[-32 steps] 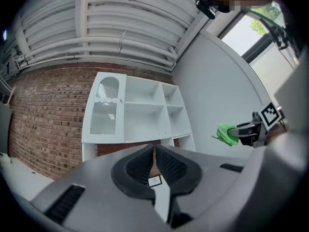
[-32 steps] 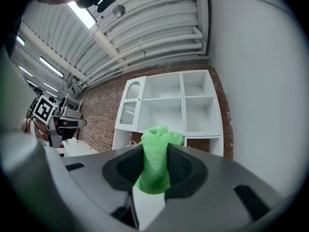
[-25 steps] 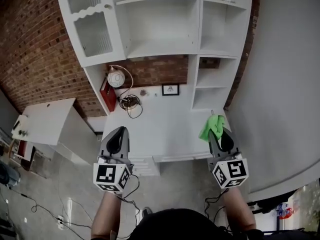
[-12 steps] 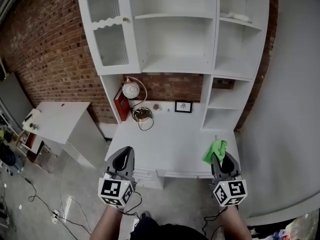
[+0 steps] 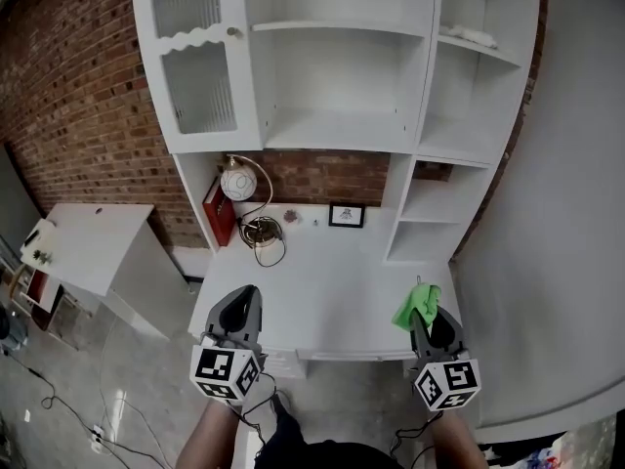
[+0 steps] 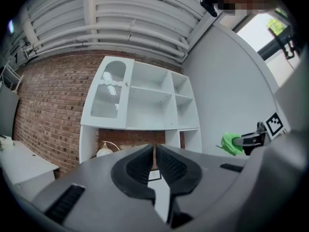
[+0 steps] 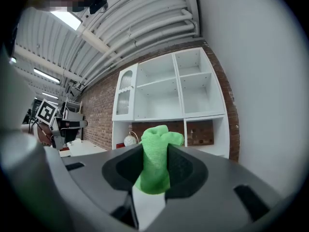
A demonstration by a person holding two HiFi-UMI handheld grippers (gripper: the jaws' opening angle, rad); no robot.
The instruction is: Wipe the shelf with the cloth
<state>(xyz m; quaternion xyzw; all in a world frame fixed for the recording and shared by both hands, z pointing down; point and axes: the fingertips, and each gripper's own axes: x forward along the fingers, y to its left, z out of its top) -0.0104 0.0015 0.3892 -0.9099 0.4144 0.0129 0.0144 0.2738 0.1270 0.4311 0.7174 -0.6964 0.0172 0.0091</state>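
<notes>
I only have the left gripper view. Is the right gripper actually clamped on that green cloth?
Observer: Yes. In the right gripper view the right gripper has its jaws closed on the green cloth, which bunches up between them.
Operator: Anything loose on the desk?
Observer: The head view shows a coiled cable beside the globe lamp.
Operator: And higher up?
Observer: Something pale lies on the top right shelf; I can't tell what it is.
</notes>
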